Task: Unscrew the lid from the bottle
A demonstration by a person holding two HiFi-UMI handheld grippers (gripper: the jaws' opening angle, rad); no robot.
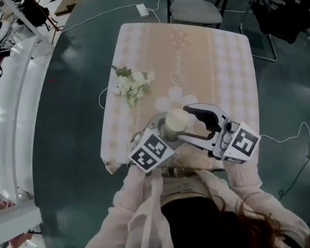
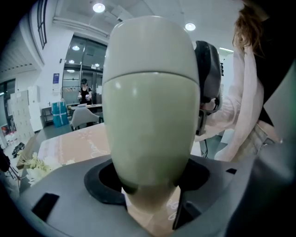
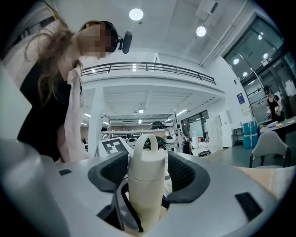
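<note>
Pinching smooth rounded bottle (image 2: 150, 115) is left gripper (image 2: 150, 179); right gripper (image 3: 148, 172) seemingly clamps loop-topped lid (image 3: 147, 159).

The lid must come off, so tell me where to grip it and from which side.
Best grip the lid on its round wall, just above the seam with the bottle, from the side, a jaw on each flank. That wall suits twisting; the loop on top looks too thin.
</note>
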